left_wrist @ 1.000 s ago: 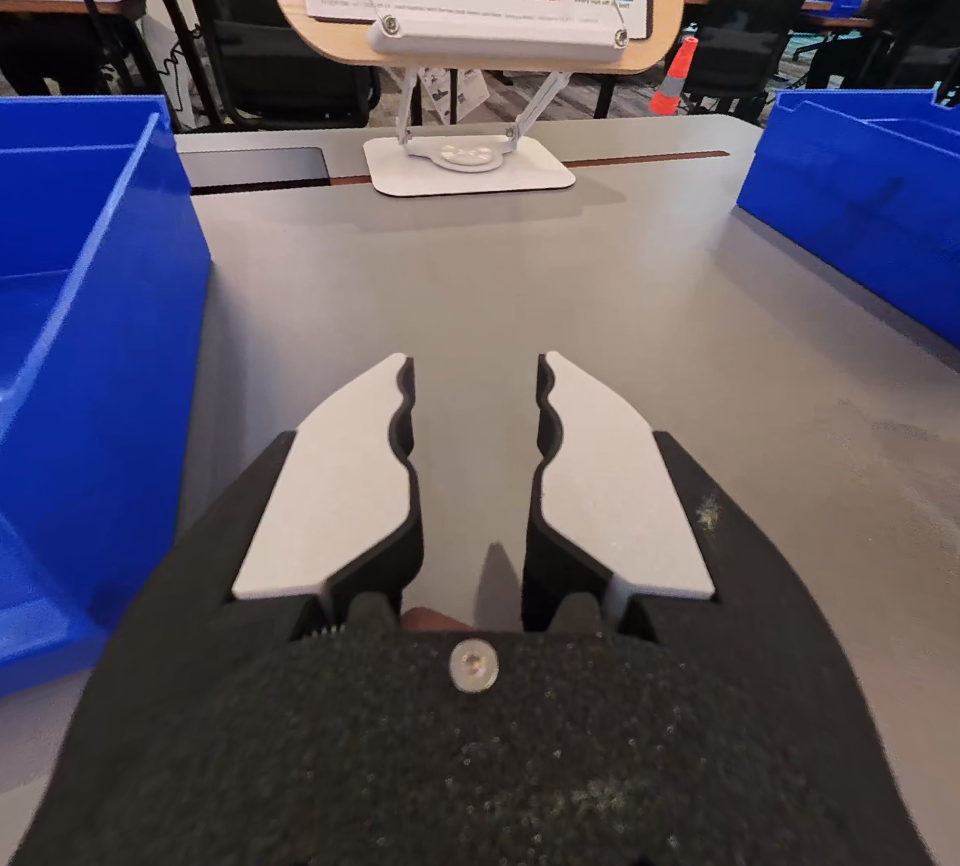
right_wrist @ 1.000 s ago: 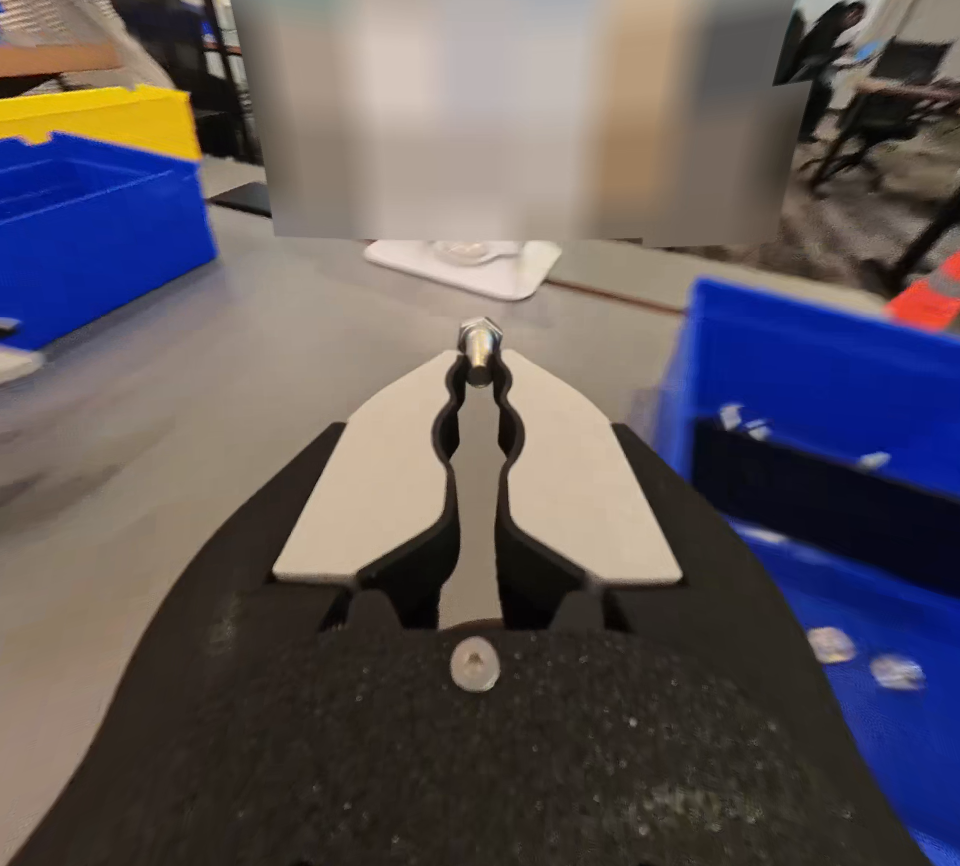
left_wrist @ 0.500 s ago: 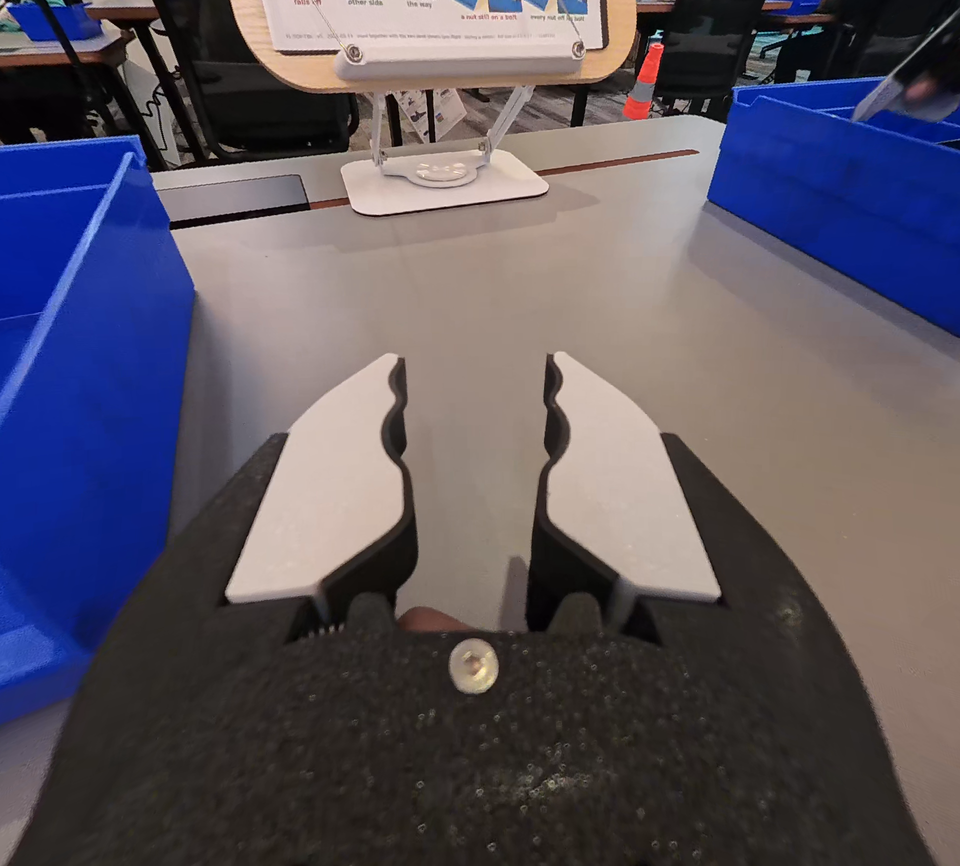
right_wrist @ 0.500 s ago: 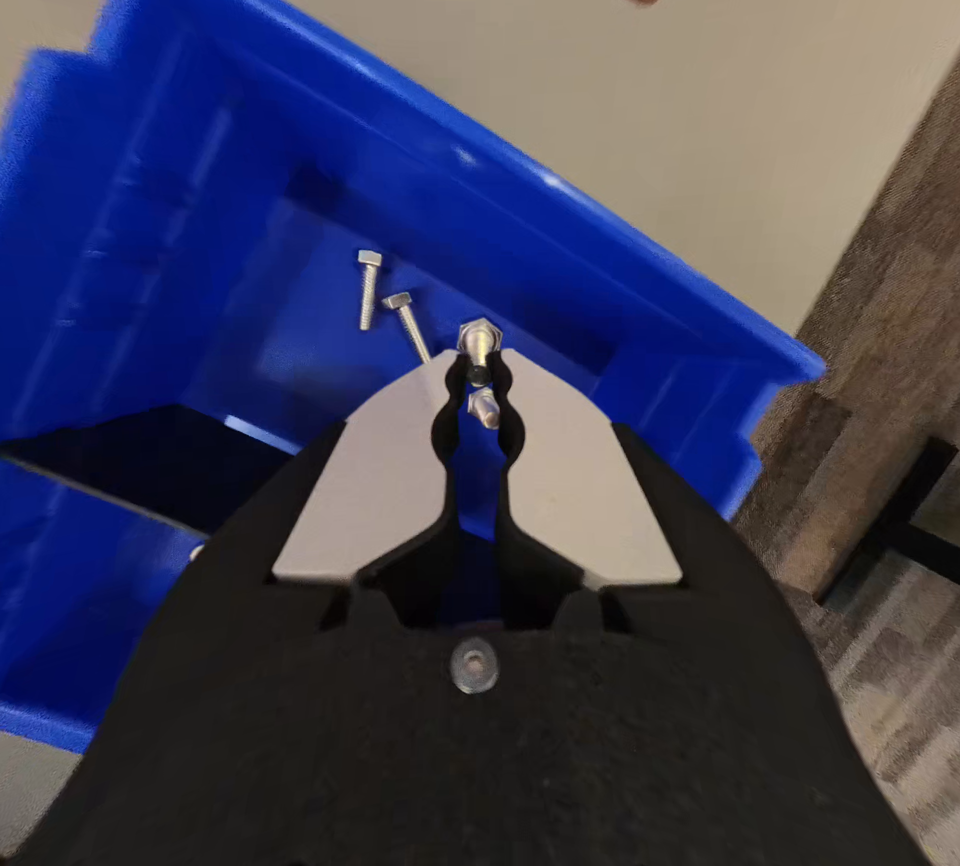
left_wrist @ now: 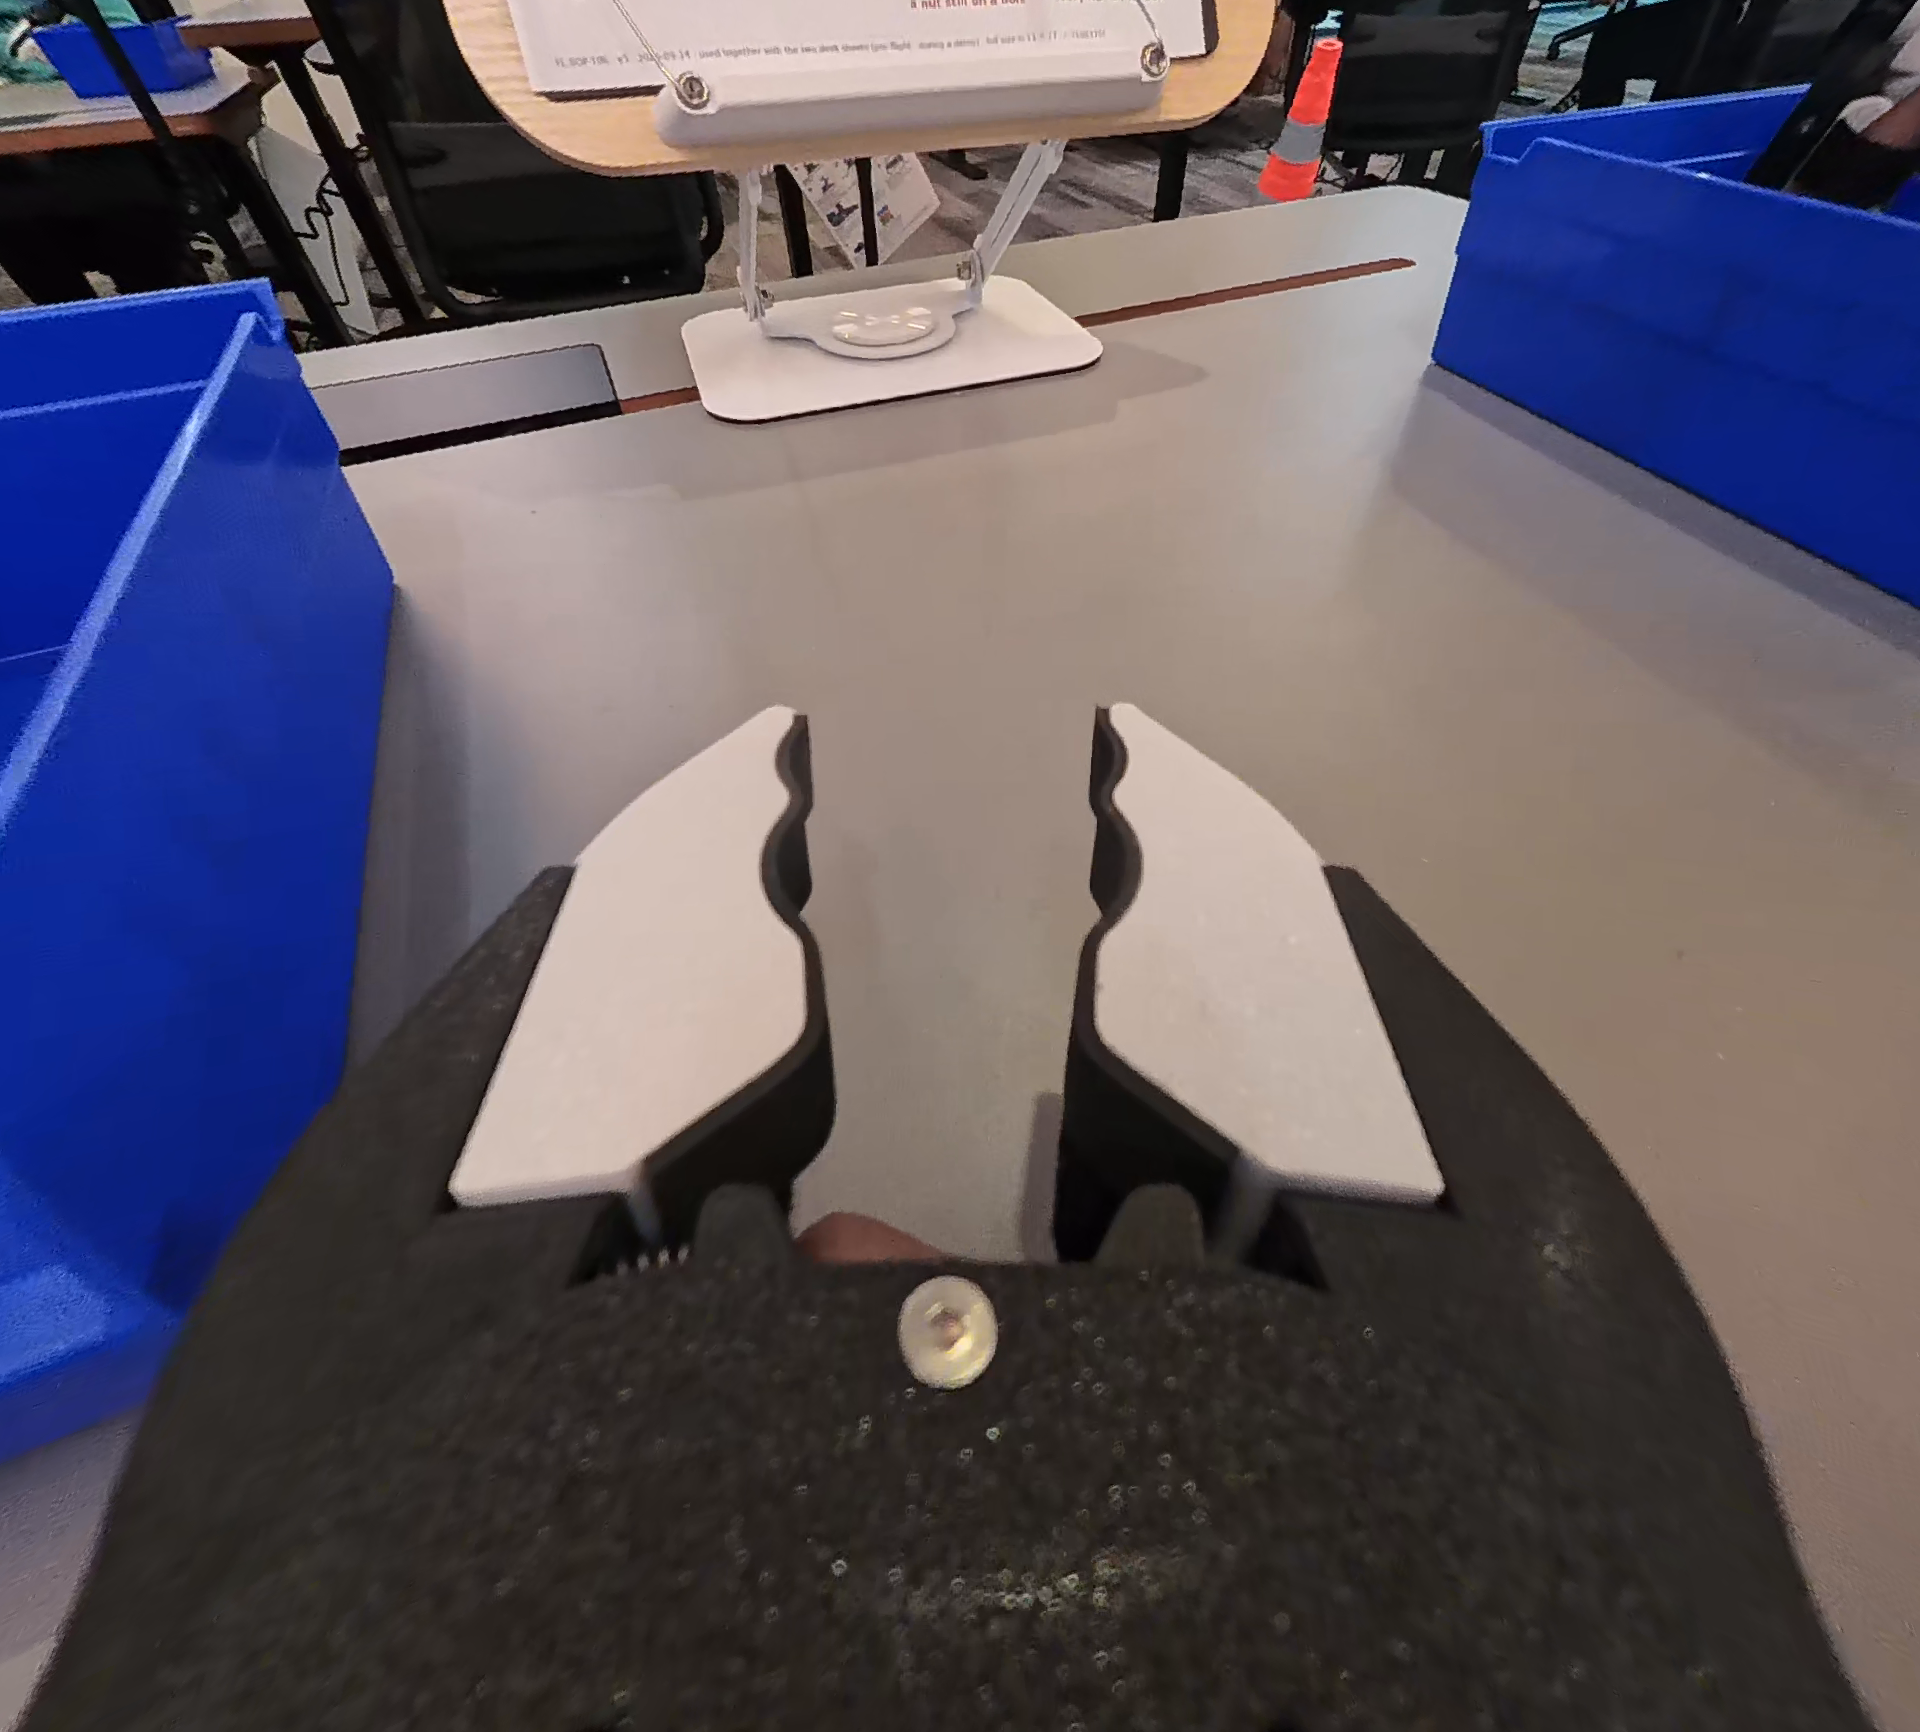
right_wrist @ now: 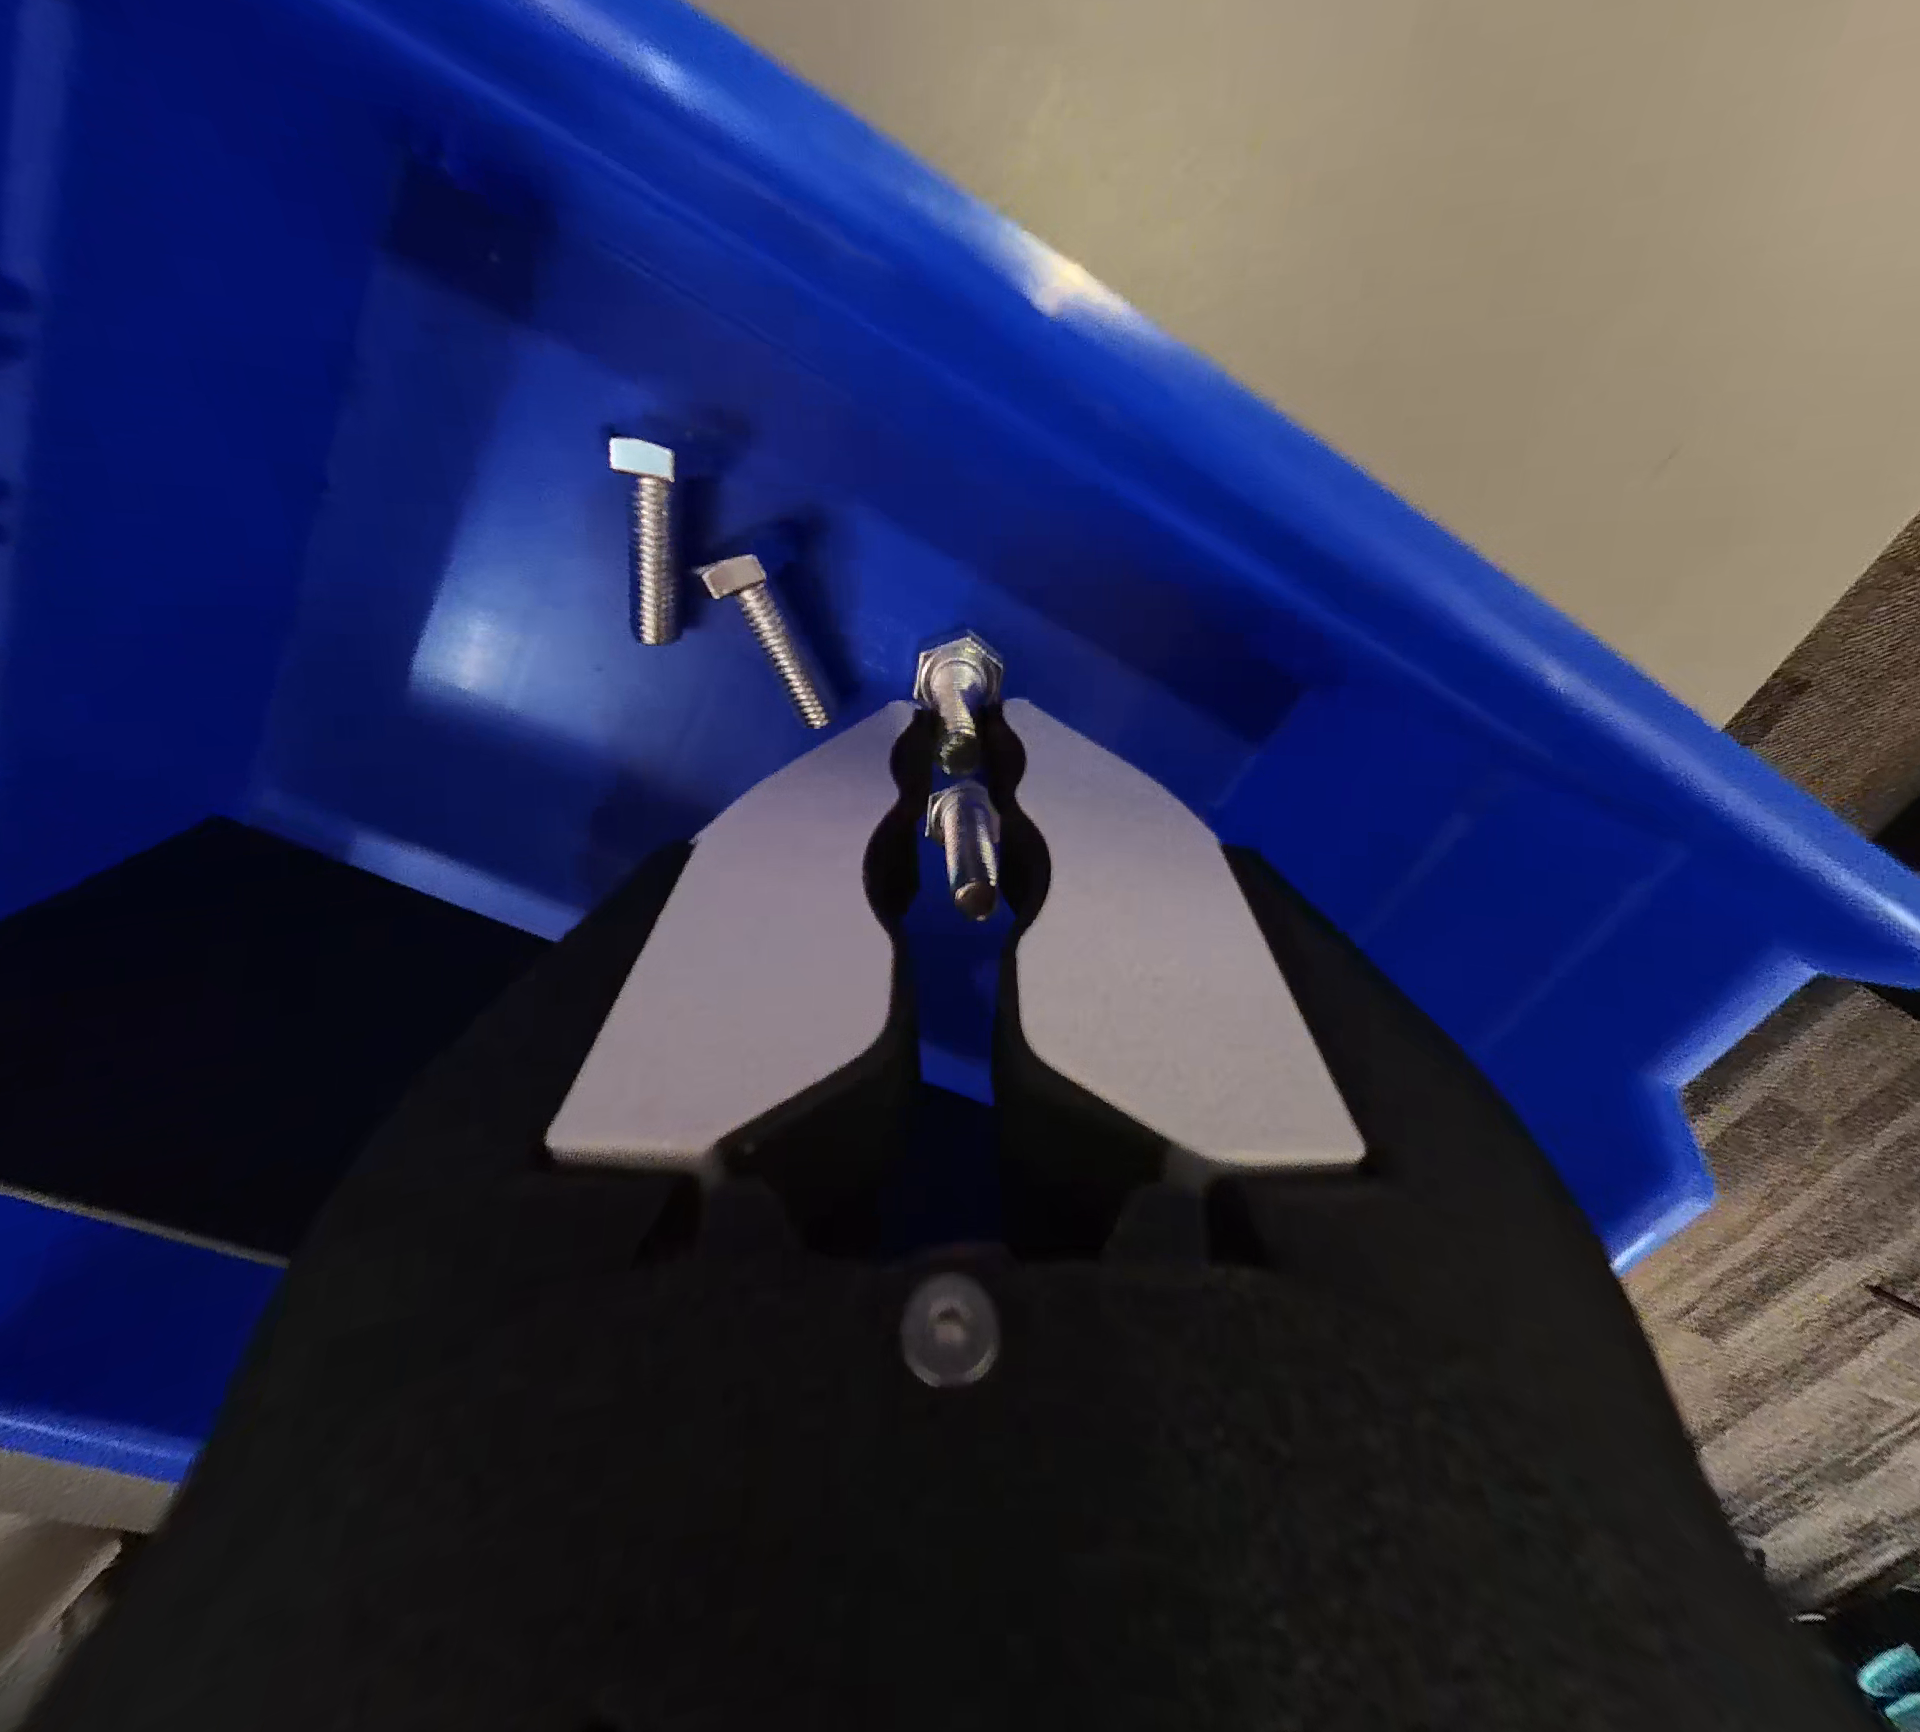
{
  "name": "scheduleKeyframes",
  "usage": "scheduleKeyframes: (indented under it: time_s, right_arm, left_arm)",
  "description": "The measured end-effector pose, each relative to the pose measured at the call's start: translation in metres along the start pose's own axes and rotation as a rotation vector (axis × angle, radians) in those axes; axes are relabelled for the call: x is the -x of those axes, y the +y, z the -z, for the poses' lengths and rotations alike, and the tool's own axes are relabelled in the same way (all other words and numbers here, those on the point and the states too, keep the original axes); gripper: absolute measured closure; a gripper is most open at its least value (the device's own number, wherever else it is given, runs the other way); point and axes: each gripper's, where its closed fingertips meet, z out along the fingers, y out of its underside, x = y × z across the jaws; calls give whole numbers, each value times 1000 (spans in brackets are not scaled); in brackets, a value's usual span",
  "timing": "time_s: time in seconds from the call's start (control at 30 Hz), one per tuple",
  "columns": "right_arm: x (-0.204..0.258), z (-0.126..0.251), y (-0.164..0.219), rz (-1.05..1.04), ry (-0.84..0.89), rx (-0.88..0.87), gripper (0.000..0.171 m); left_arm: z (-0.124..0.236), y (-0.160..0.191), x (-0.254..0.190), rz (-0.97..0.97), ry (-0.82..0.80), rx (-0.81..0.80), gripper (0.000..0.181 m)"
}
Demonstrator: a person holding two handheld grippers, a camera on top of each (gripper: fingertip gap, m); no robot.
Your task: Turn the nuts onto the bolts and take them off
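My right gripper [right_wrist: 956,721] points down into a blue bin [right_wrist: 1039,435] and is shut on a silver bolt [right_wrist: 954,690], gripping its shank at the fingertips with the hex head sticking out past them. Two loose bolts [right_wrist: 652,539] [right_wrist: 769,643] lie on the bin floor just left of the tips. A third loose bolt [right_wrist: 964,861] shows through the gap between the fingers. My left gripper [left_wrist: 945,726] is open and empty, low over the grey table [left_wrist: 1039,560]. No nut is in view.
A blue bin [left_wrist: 156,643] stands close on the left and another [left_wrist: 1683,352] at the right. An instruction board on a white stand [left_wrist: 894,342] sits at the table's far edge. Chairs, desks and an orange cone lie beyond it. About 55 cm separates my left fingertips from my right.
My right gripper swung from facing across the table to pointing down into the blue bin, bolt still held, and has come closer to the bin floor. My left jaws stand slightly wider.
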Motion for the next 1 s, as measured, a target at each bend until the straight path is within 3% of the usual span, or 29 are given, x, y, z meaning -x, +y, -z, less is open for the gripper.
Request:
scheduleKeyframes:
  time_s: [0.1, 0.13, 0.17, 0.27, 0.4, 0.5, 0.57, 0.63, 0.73, 0.87, 1.0]
  right_arm:
    - [0, 0, -1, -7, -4, -4, 161]
    - [-1, 1, -2, -5, 0, -13, 155]
    - [-1, 5, -4, -8, 5, -25, 139]
    - [3, 49, -15, 7, 79, -149, 132]
    - [50, 159, -36, 86, 255, -572, 125]
    - [128, 227, -31, 164, 350, -976, 141]
    - [177, 247, -15, 165, 411, -1178, 149]
    - [216, 242, 2, 100, 399, -1278, 146]
    - [275, 201, 13, -8, 193, -1327, 136]
    - [342, 132, 17, -31, 5, -1276, 125]
    - [371, 98, 23, -46, -53, -1251, 124]
  left_arm:
    - [0, 0, -1, -8, -1, 3, 130]
    - [0, 0, -1, -9, -2, 4, 130]
    - [0, 0, -1, -11, -2, 4, 130]
    - [0, 0, 0, -6, -3, -1, 130]
    - [0, 0, 1, 3, -10, -1, 131]
    - [-1, 1, 4, 2, -36, 11, 131]
    - [-1, 1, 6, 4, -49, 10, 131]
    - [0, 0, 8, 12, -61, 2, 131]
    - [0, 0, 9, 18, -59, -1, 131]
    - [1, -1, 7, 6, -61, -5, 131]
    - [2, -2, 8, 5, -66, -14, 131]
